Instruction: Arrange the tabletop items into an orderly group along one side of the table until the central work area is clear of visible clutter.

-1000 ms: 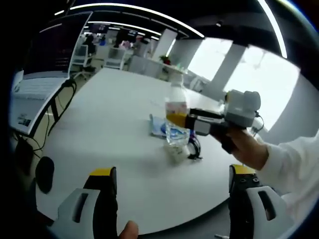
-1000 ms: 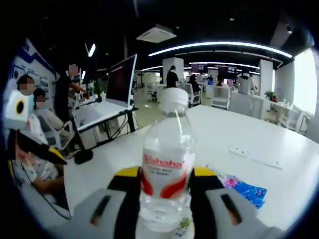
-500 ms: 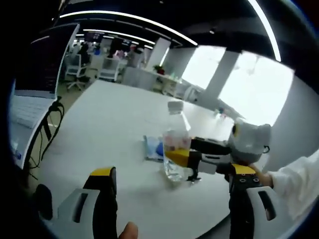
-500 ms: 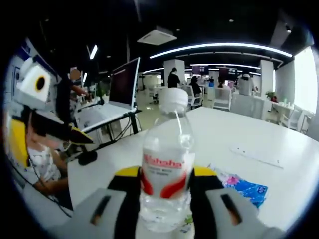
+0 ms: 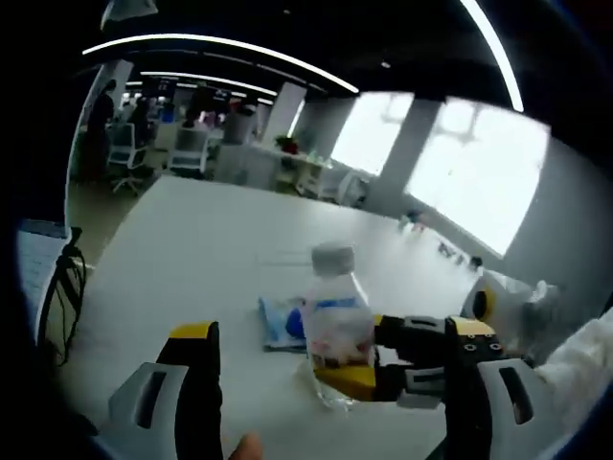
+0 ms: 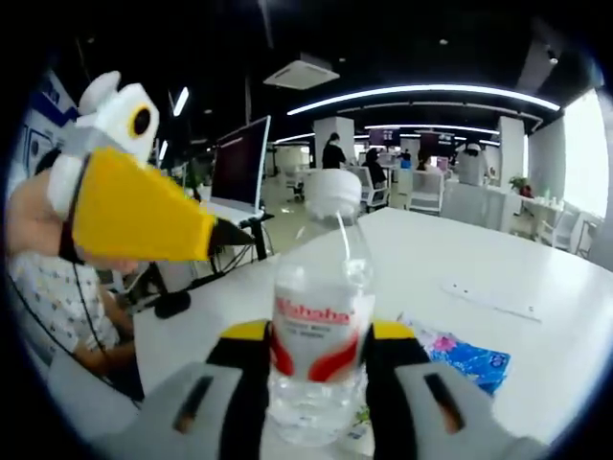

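Right tool is clamped on upright water bottle labelled "Wahaha" above the tabletop; left tool is held open, empty.

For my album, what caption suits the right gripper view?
Right gripper clamps a clear water bottle above a white table, left gripper alongside.

Bottle between jaws (upright)
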Action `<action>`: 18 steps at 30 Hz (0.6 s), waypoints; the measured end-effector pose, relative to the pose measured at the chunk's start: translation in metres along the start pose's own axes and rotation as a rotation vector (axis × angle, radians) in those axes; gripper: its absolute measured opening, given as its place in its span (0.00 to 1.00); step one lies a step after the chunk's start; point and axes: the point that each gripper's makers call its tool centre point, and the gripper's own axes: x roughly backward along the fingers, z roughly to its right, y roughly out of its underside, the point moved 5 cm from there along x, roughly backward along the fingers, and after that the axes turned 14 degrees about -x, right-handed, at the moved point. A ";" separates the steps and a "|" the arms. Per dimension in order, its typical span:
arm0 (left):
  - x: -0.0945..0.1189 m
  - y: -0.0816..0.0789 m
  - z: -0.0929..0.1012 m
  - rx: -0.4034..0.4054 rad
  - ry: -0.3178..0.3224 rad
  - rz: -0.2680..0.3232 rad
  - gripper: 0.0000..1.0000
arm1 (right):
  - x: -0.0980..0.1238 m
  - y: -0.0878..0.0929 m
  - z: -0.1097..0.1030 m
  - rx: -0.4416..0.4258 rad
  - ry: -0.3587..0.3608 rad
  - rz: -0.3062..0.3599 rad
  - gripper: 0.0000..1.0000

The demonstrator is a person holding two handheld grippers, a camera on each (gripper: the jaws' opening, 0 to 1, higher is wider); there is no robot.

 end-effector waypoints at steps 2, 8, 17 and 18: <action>-0.006 -0.002 0.000 0.004 -0.002 -0.001 0.94 | 0.000 0.000 0.001 0.001 0.003 -0.002 0.36; -0.020 -0.012 -0.003 0.029 -0.006 0.030 0.94 | 0.003 -0.005 0.002 -0.005 0.006 0.013 0.36; -0.030 -0.018 -0.003 -0.003 -0.005 0.025 0.93 | 0.001 -0.006 0.002 -0.005 0.002 0.013 0.36; -0.030 -0.020 -0.004 -0.002 -0.005 0.031 0.93 | 0.001 -0.006 0.002 -0.006 0.002 0.014 0.36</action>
